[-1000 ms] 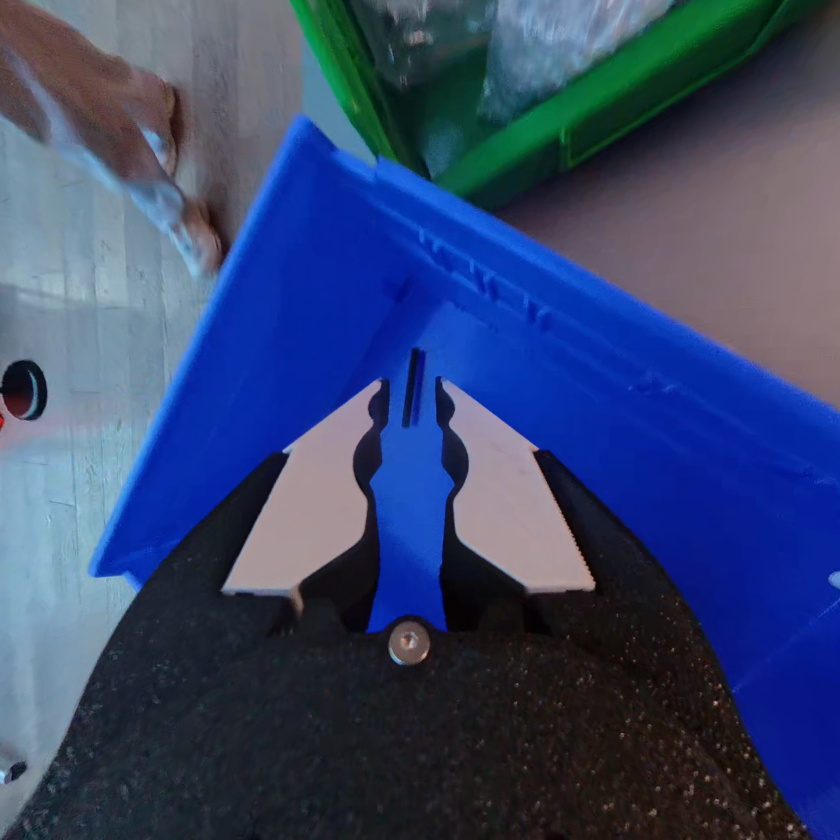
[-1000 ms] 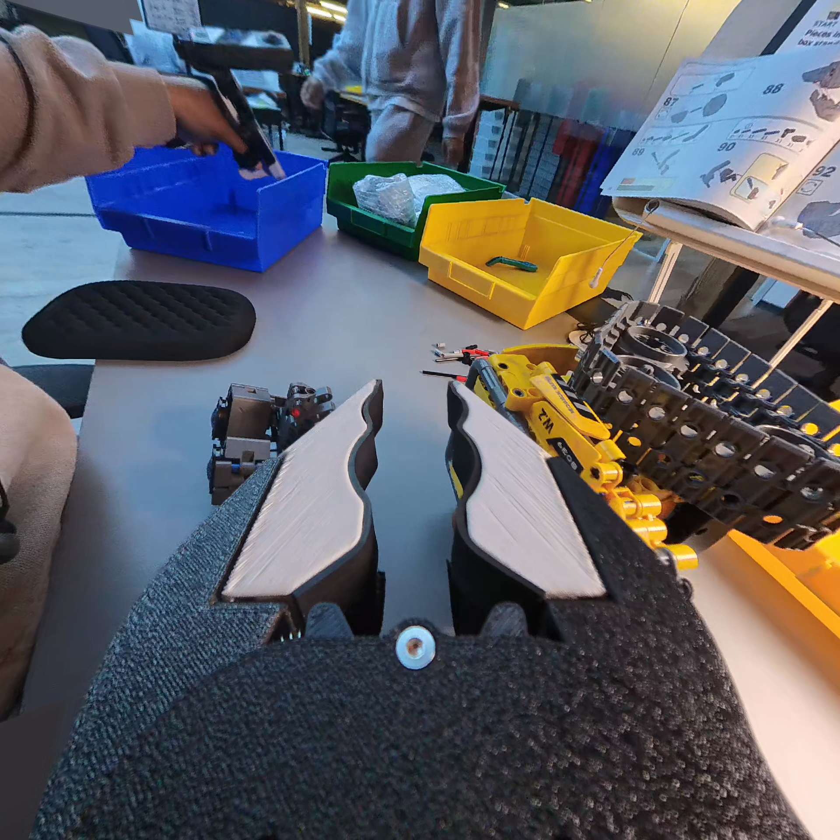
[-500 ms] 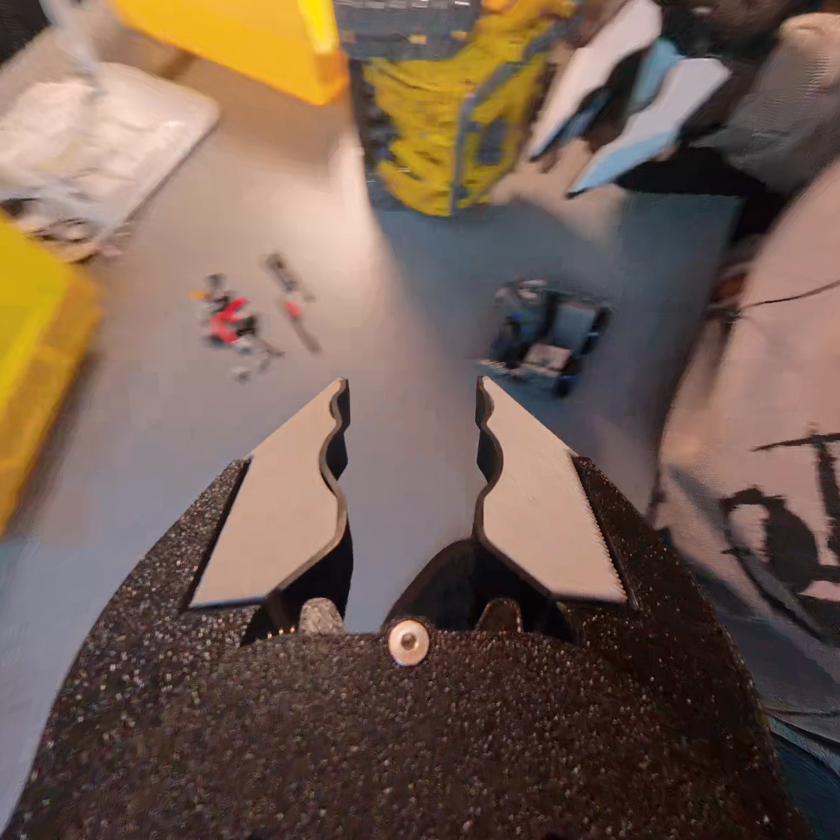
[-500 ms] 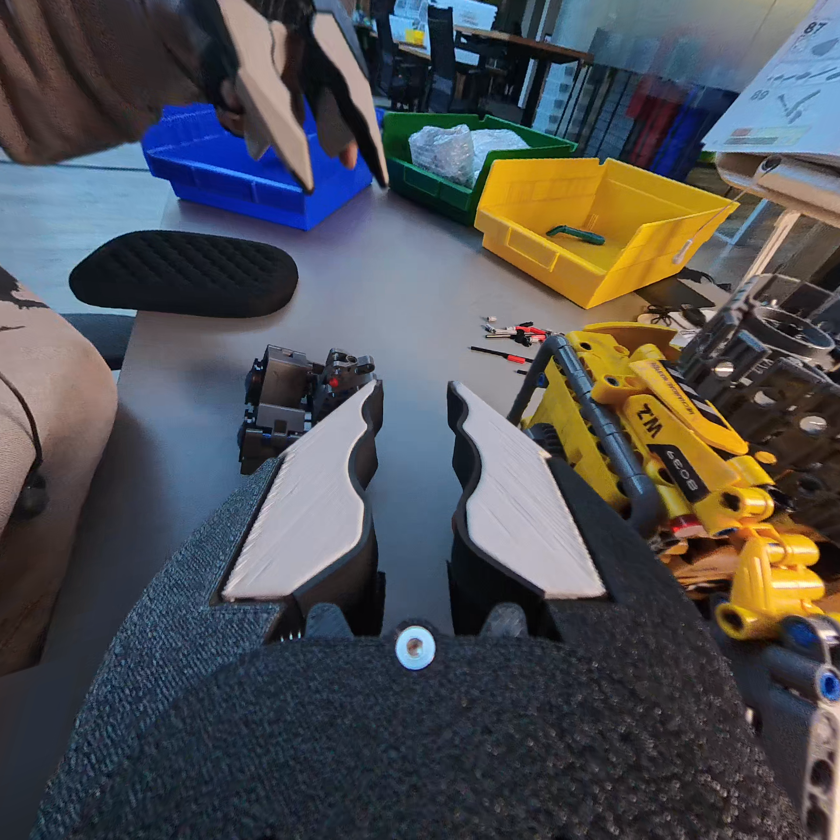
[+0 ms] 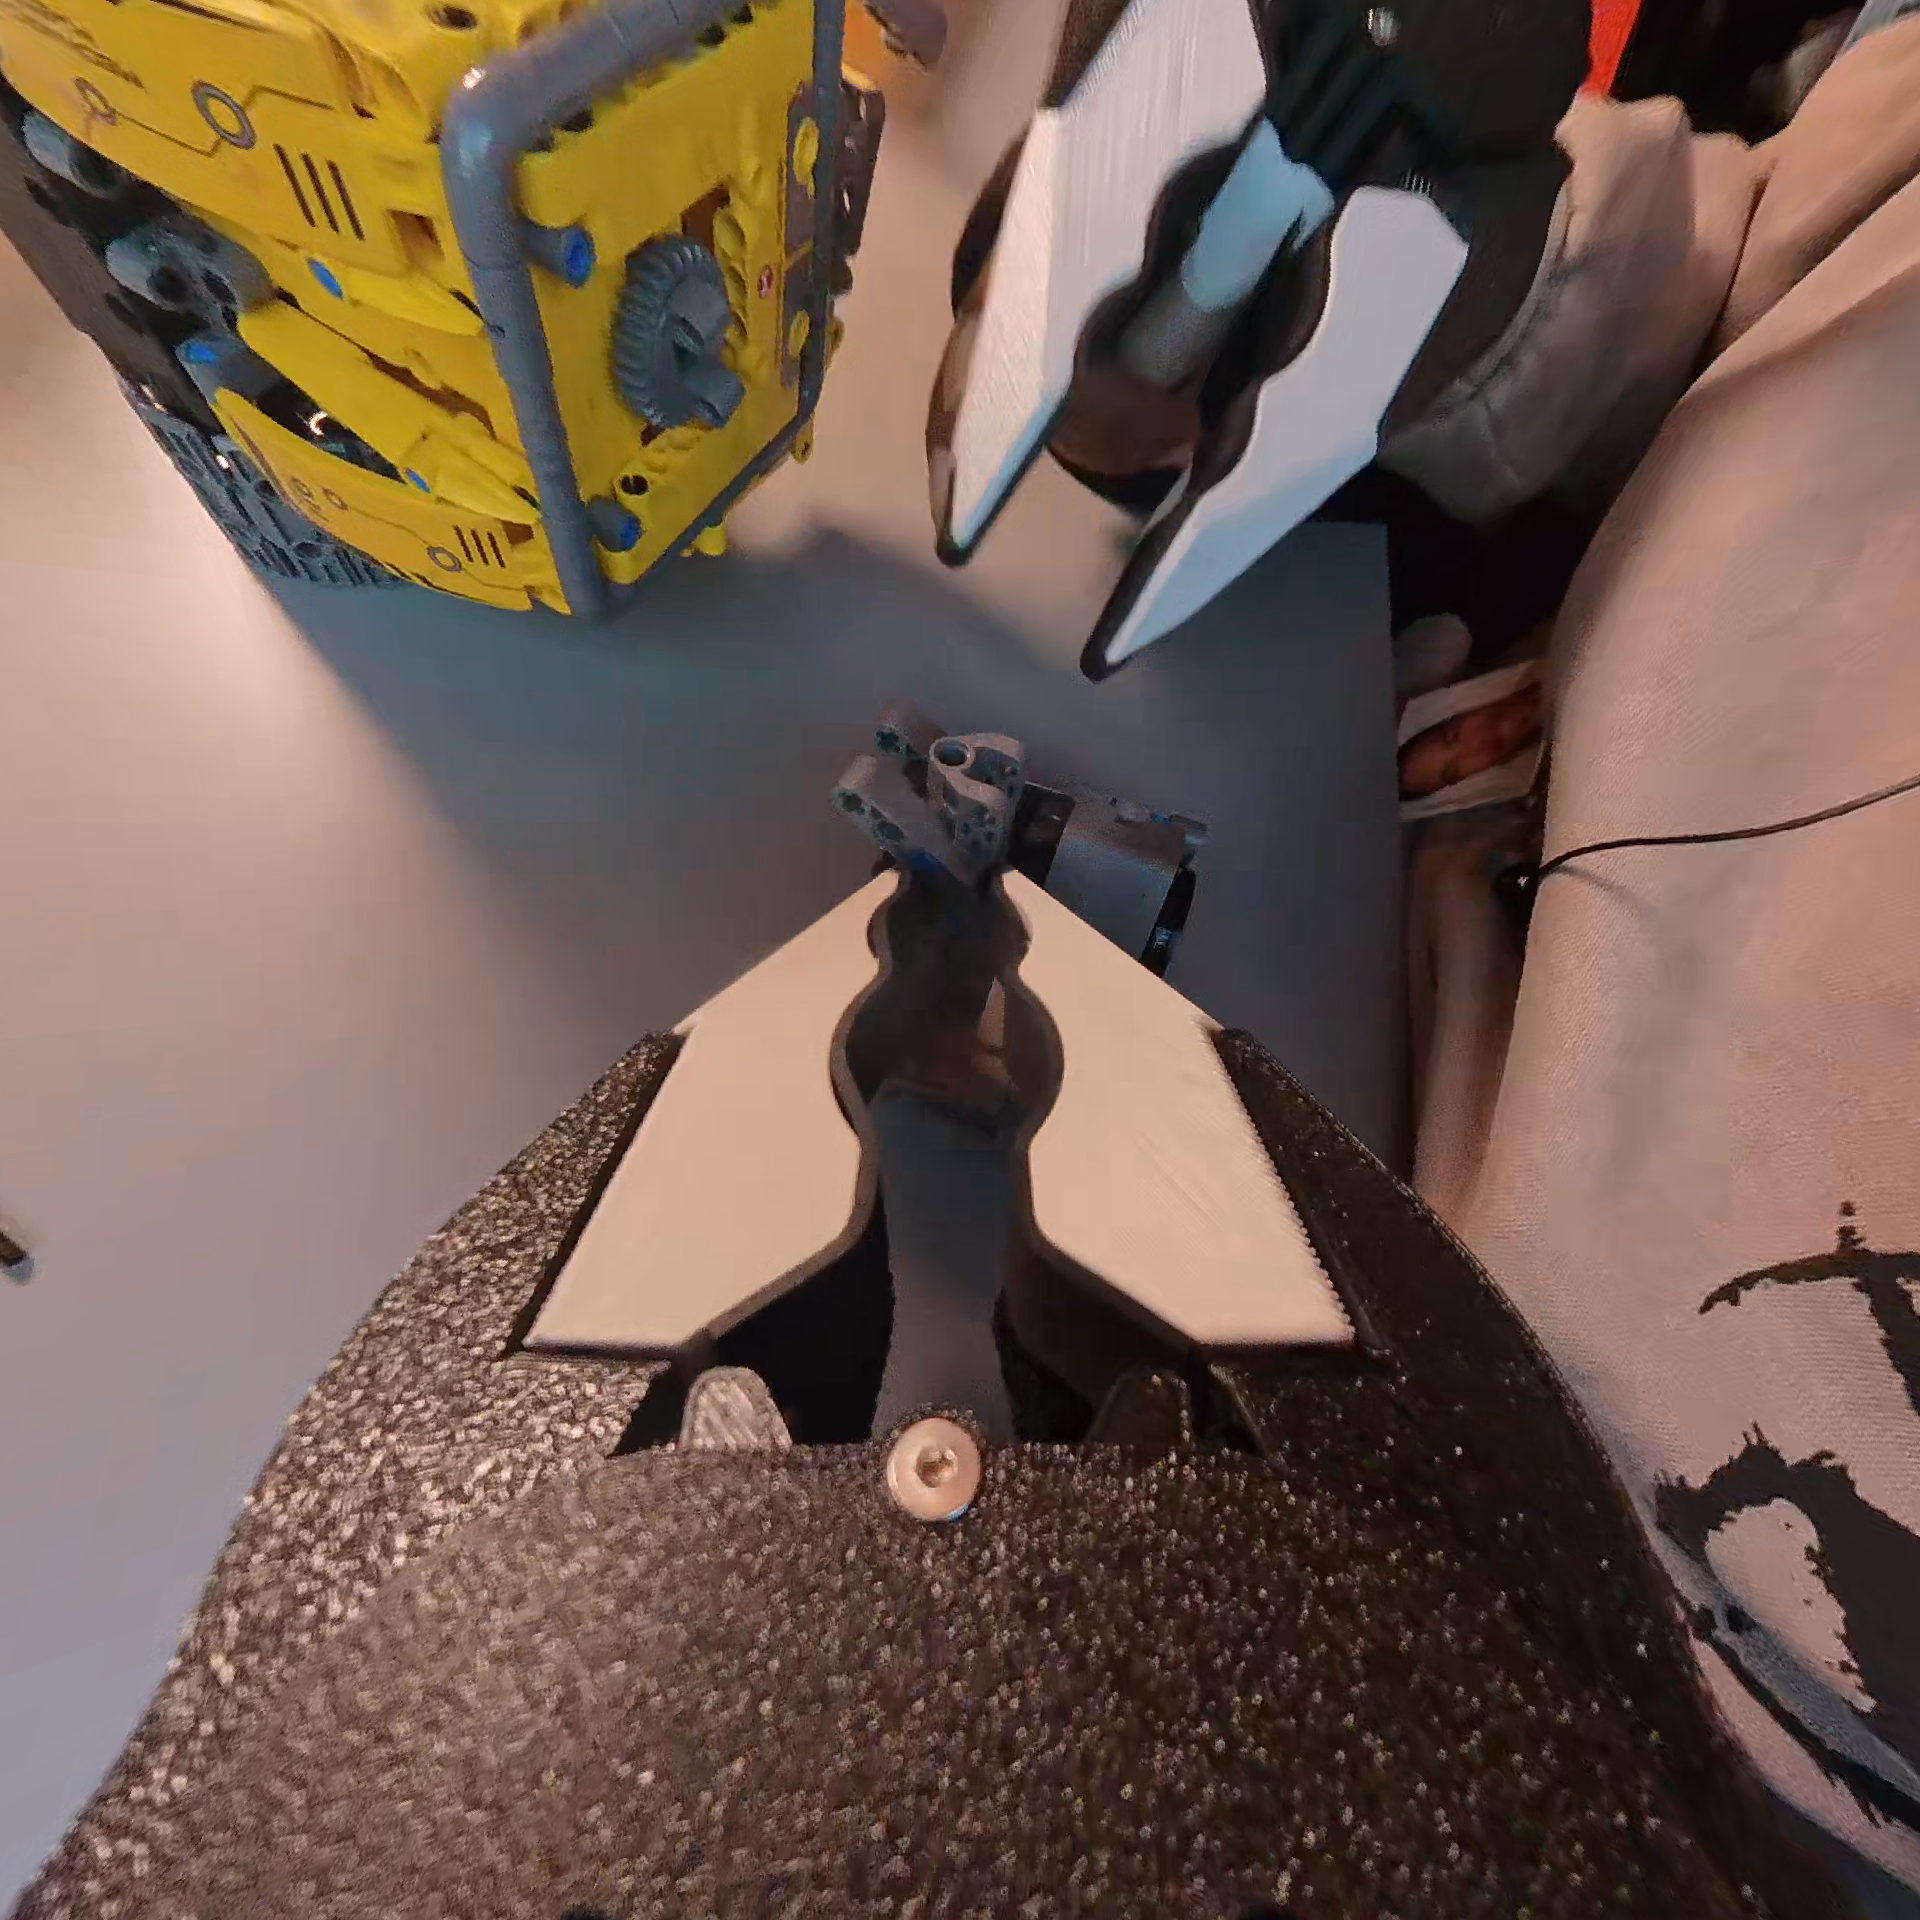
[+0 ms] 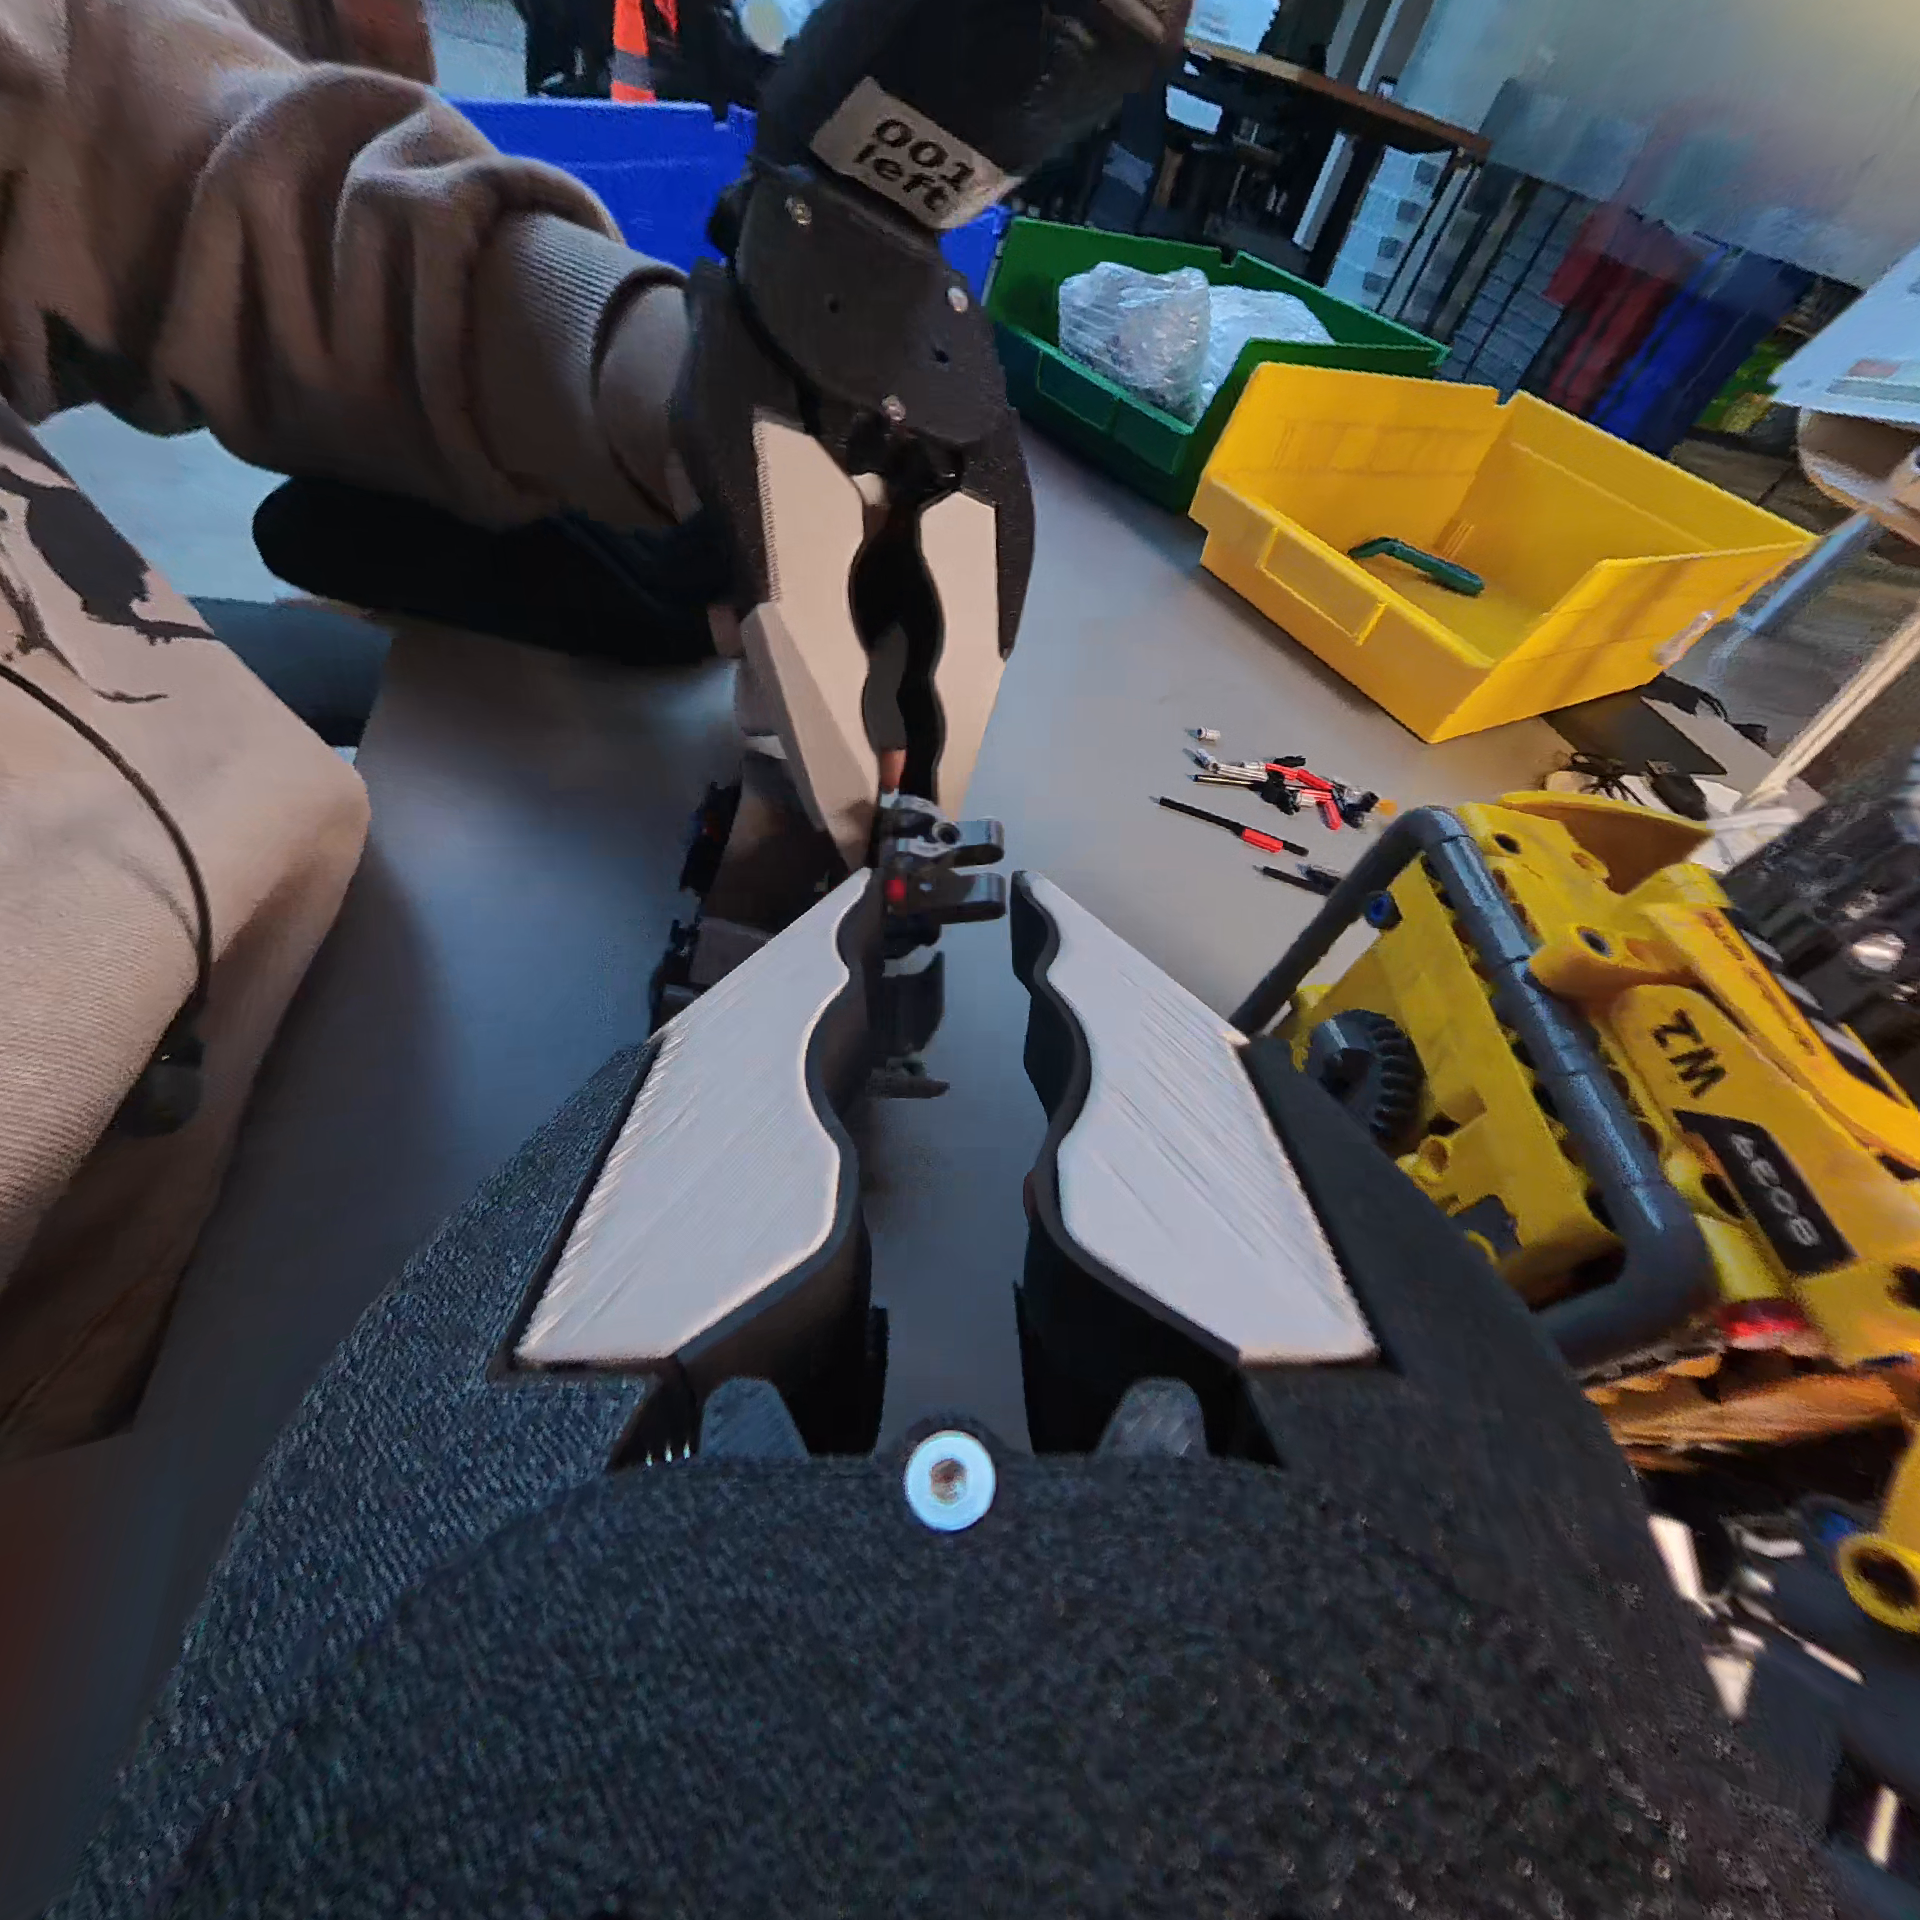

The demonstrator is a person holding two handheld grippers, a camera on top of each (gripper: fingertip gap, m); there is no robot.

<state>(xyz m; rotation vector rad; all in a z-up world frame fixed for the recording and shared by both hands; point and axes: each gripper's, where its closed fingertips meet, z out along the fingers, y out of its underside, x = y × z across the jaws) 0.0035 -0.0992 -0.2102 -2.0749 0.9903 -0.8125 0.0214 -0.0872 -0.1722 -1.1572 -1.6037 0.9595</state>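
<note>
Item: small grey-and-black brick sub-assembly [image 5: 940,805], lying on the grey table [image 5: 312,831] near its edge, just beside the person's beige sleeve [image 6: 364,291]. Change noted: a second ago the left gripper [image 5: 951,883] was inside the blue bin [image 6: 603,145]; half a second ago it was crossing the table with its fingers wide apart. We now find it brought down on the sub-assembly from above, fingers drawn to a narrow gap, and as far as we can tell pinching the grey connector at the top. The right gripper [image 6: 943,883] has edged closer; its fingers are moderately apart and hold nothing, tips either side of the piece in its own view but clear of it. Orientation: the forked black connector points toward the large yellow brick vehicle [image 5: 416,260]; the long axis seems to run flat along the table from that fork back toward the person, though the left fingers hide much of it. Also present: yellow bin [image 6: 1455,520], green bin [image 6: 1091,343], loose pins [image 6: 1278,779].
</note>
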